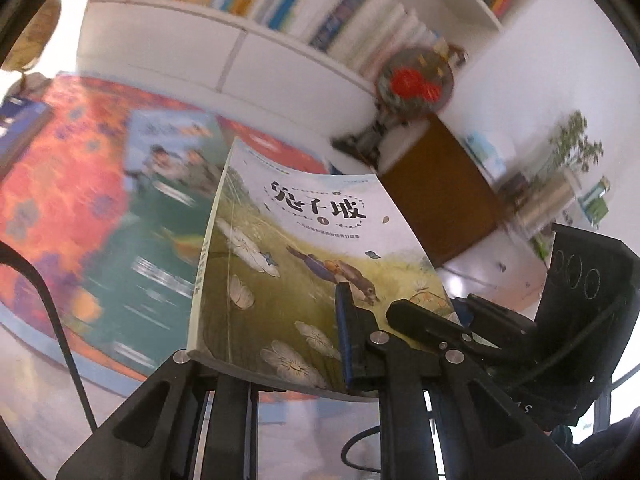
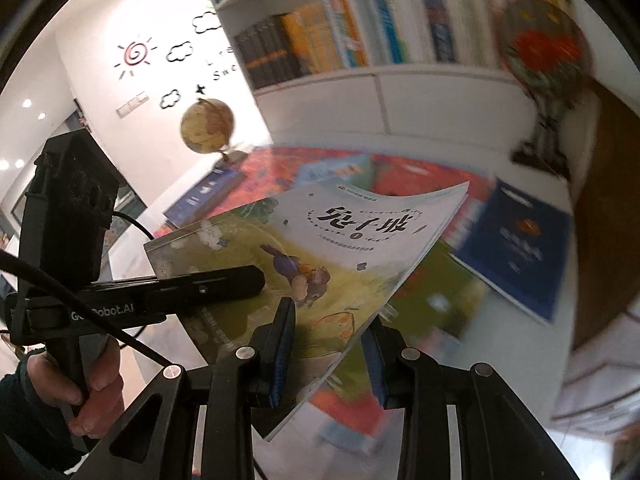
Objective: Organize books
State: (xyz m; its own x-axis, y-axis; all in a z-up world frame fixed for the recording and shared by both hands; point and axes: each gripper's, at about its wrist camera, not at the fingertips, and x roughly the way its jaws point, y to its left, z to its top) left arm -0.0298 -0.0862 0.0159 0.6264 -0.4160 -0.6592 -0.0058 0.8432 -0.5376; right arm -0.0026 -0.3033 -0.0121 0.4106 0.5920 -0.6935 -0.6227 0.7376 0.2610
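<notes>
1. Two grippers hold one picture book (image 1: 304, 264), lifted off the round table (image 1: 48, 184) and tilted, its cover with a rabbit in a meadow facing up toward both cameras.
2. Left gripper (image 1: 280, 344): its jaws are squeezed narrow on the book's lower edge. In the left wrist view one blue-padded finger (image 1: 345, 336) lies on top of the cover beside the rabbit; the other finger is hidden beneath the pages.
3. Right gripper (image 2: 328, 360): its jaws are also clamped on the book, at the corner nearest its own camera. One blue pad (image 2: 282, 356) presses the cover from above, and the other pad (image 2: 374, 364) sits below the page edge.
4. In the right wrist view, the left gripper's long black finger (image 2: 208, 286) lies across the book's spine side, and a person's hand (image 2: 94, 384) grips that tool's handle below the book.
5. Below the book, the table carries an orange-red flowered cloth, with a teal-covered book (image 1: 160, 208) lying flat just behind the held one and a dark blue book (image 2: 520, 248) to the book's right in the right wrist view.
6. Behind the book stands a white bookshelf (image 1: 256, 52) packed with upright books.
7. A globe (image 2: 206, 124) stands at the far edge of the table, left of the book in the right wrist view.
8. A round red flowered fan on a stand (image 1: 416, 80) sits beyond the book's far corner, next to a brown wooden panel (image 1: 440, 188).
</notes>
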